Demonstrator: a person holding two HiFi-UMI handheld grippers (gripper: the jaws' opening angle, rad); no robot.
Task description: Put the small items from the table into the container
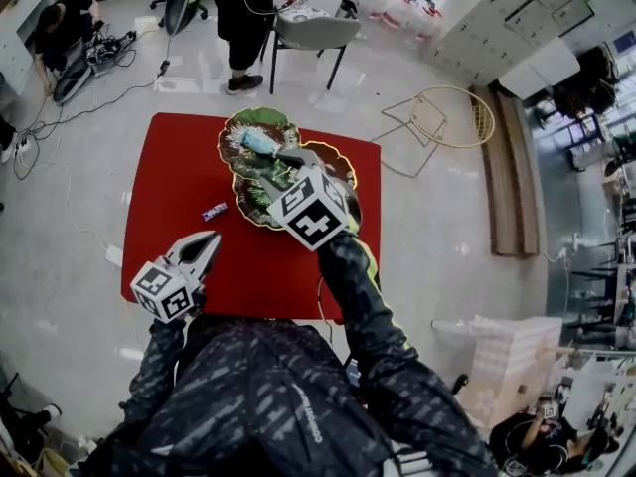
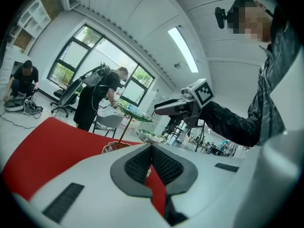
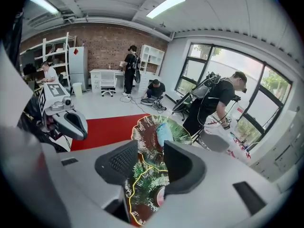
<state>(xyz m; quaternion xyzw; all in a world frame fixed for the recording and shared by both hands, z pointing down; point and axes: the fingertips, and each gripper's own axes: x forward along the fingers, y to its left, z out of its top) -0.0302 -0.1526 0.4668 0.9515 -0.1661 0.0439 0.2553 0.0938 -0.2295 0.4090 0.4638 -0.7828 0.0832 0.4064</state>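
Note:
A red table (image 1: 164,182) carries a leaf-shaped green and brown dish (image 1: 237,127) near its far edge, with a pale blue item (image 1: 260,143) lying in it. One small wrapped item (image 1: 214,211) lies on the red cloth to the left of the dish. My right gripper (image 1: 286,157) hovers over the dish, open, with nothing between its pads (image 3: 118,163); below it the dish (image 3: 142,127) and the blue item (image 3: 164,133) show. My left gripper (image 1: 211,238) is above the table's near left part, shut and empty, its tips (image 2: 152,148) meeting.
A grey chair (image 1: 310,32) and a standing person (image 1: 243,13) are just beyond the table's far edge. A round wire frame (image 1: 452,117) lies on the floor to the right. Cables (image 1: 60,117) run over the floor at the left. Stacked boxes (image 1: 512,361) stand at lower right.

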